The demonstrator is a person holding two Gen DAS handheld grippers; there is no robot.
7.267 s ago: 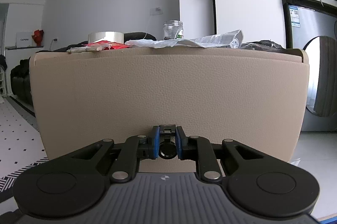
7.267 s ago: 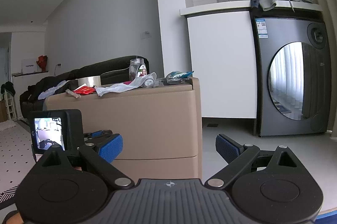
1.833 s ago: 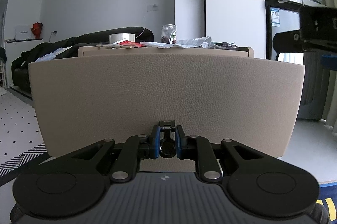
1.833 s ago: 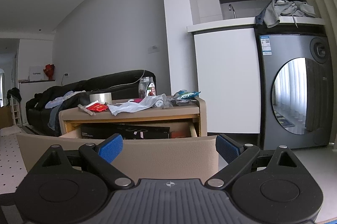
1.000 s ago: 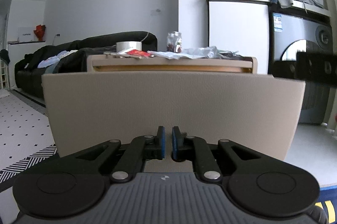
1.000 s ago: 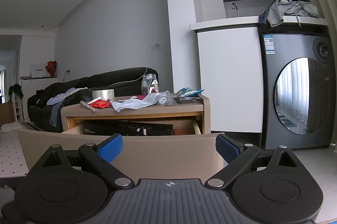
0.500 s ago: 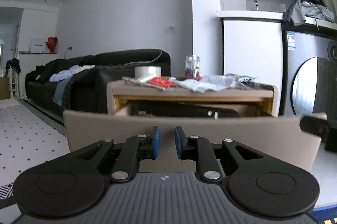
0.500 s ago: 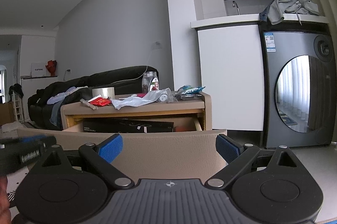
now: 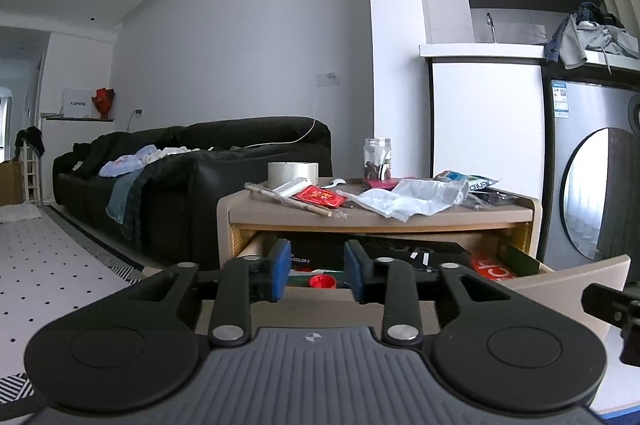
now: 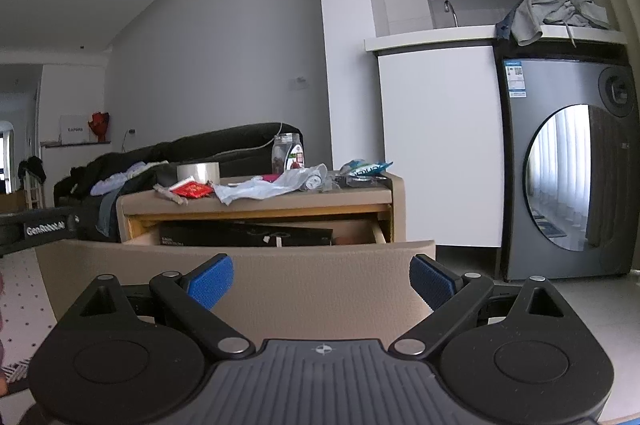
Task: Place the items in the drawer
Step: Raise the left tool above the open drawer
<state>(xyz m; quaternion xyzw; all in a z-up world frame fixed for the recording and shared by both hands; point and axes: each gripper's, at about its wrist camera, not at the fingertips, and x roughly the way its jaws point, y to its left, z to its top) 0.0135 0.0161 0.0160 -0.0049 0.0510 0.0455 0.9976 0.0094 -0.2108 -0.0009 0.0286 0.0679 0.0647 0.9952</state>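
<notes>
You are seeing "COLOR 2" on the black box point(image 9: 320, 257) in the drawer point(image 9: 576, 271), "CAPENE" on the white sign point(image 9: 76, 104), and "GenRobot.AI" on the left device point(image 10: 44, 228).

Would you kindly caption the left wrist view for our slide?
Open left gripper facing the pulled-out drawer beneath a cluttered cabinet top.

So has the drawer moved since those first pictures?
Yes. The drawer has slid out toward the camera from the cabinet, leaving its inside open.

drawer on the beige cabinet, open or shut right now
Open. The drawer front stands well forward of the cabinet, and a black box shows inside the gap.
</notes>
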